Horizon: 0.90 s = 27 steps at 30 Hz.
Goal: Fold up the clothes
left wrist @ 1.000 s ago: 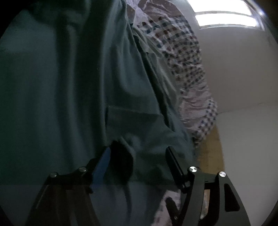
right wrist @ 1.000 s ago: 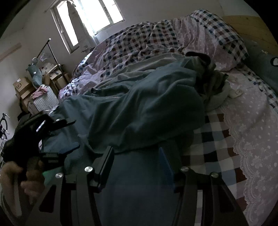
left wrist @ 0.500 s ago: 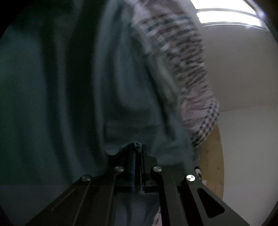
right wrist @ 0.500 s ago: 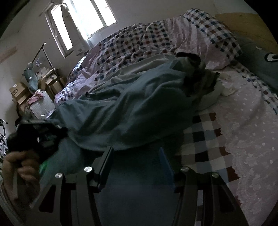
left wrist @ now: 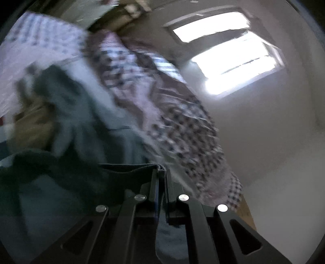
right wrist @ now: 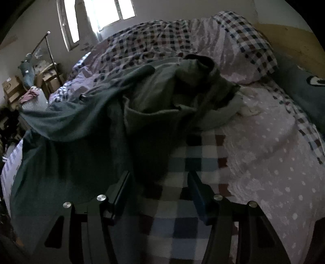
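A dark teal garment (right wrist: 97,126) lies crumpled across the bed, its left end stretched out toward the bed's edge. My left gripper (left wrist: 161,170) is shut on a hem of that teal garment (left wrist: 81,113), which hangs away to the left in the blurred left wrist view. My right gripper (right wrist: 159,182) hovers low over the bed at the garment's near edge. Its jaws are opening, and only a dark fold of cloth and checked sheet lie below the gap, untouched by the pads. A second, olive-grey piece (right wrist: 191,73) is bunched at the far end.
A checked quilt (right wrist: 154,36) and pillow (right wrist: 249,46) cover the far side of the bed, and dotted pink bedding (right wrist: 274,152) lies to the right. A wooden headboard (right wrist: 288,34) stands at far right. Cardboard boxes (right wrist: 12,89) and a rack (right wrist: 48,46) stand left, under the window (right wrist: 105,12).
The left gripper shut on the garment's hem, then lifted and swung, so its view now shows quilt, wall and window. The garment got pulled left. The right gripper shifted over the checked sheet.
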Each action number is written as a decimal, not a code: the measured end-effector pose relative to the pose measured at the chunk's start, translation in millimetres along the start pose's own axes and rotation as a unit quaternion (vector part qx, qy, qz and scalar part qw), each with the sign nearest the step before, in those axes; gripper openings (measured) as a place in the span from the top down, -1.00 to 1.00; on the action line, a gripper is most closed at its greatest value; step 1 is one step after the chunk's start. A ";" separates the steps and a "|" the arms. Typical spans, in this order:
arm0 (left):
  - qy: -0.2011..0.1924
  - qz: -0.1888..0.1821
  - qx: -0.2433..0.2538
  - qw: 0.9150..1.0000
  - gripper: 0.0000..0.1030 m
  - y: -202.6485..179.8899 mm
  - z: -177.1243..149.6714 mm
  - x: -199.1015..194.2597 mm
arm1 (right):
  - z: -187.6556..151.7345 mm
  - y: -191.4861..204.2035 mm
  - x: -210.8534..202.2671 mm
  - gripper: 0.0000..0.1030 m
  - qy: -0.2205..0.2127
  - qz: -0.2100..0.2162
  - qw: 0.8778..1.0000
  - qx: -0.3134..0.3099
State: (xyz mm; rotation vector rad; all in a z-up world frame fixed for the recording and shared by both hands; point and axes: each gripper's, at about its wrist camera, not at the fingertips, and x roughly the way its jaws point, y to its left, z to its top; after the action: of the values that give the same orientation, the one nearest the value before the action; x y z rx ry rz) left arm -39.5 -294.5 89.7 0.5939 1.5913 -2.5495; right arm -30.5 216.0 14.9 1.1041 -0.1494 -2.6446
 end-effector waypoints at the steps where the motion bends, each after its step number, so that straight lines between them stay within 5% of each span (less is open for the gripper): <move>1: -0.003 0.010 -0.004 1.000 0.95 6.8 1.9 1.5 | 1.4 2.3 -1.1 -0.17 -0.008 0.002 1.000 -0.001; 8: -0.024 0.023 0.017 0.999 0.95 11.9 8.7 -1.7 | 8.7 57.8 -30.2 0.11 -0.101 0.003 0.989 -0.108; 10: -0.029 0.022 0.016 0.999 0.95 13.4 11.6 -1.3 | 8.0 78.3 -25.0 0.33 -0.100 -0.025 0.981 -0.167; 13: -0.030 0.026 0.008 0.999 0.95 18.8 14.6 -0.3 | 6.2 101.2 -7.9 0.38 -0.088 -0.069 0.964 -0.239; 18: -0.027 0.028 0.002 0.999 0.95 26.2 18.2 3.6 | -2.4 131.6 42.0 0.42 -0.068 -0.162 0.908 -0.381; 19: -0.026 0.028 0.000 0.999 0.95 27.7 18.7 5.1 | -2.7 133.5 52.9 0.68 -0.060 -0.171 0.900 -0.397; 20: -0.026 0.028 -0.001 0.999 0.95 29.1 19.3 6.7 | 1.1 129.8 56.7 0.94 -0.059 -0.180 0.900 -0.392; 21: -0.025 0.027 -0.004 0.999 0.95 31.0 19.7 8.2 | 6.1 124.4 58.5 0.98 -0.059 -0.189 0.903 -0.382; 25: -0.023 0.031 -0.011 0.999 0.95 38.0 21.0 12.6 | 31.6 69.8 16.4 0.98 -0.105 -0.188 0.950 -0.226; 27: -0.018 0.040 -0.010 0.999 0.95 40.9 19.6 15.5 | 33.1 48.6 3.4 0.99 -0.113 -0.218 0.954 -0.173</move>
State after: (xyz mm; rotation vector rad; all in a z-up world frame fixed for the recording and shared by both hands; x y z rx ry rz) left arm -48.5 -328.3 56.9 0.5922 1.5471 -2.4702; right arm -46.1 168.2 45.5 0.7852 0.5582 -3.0110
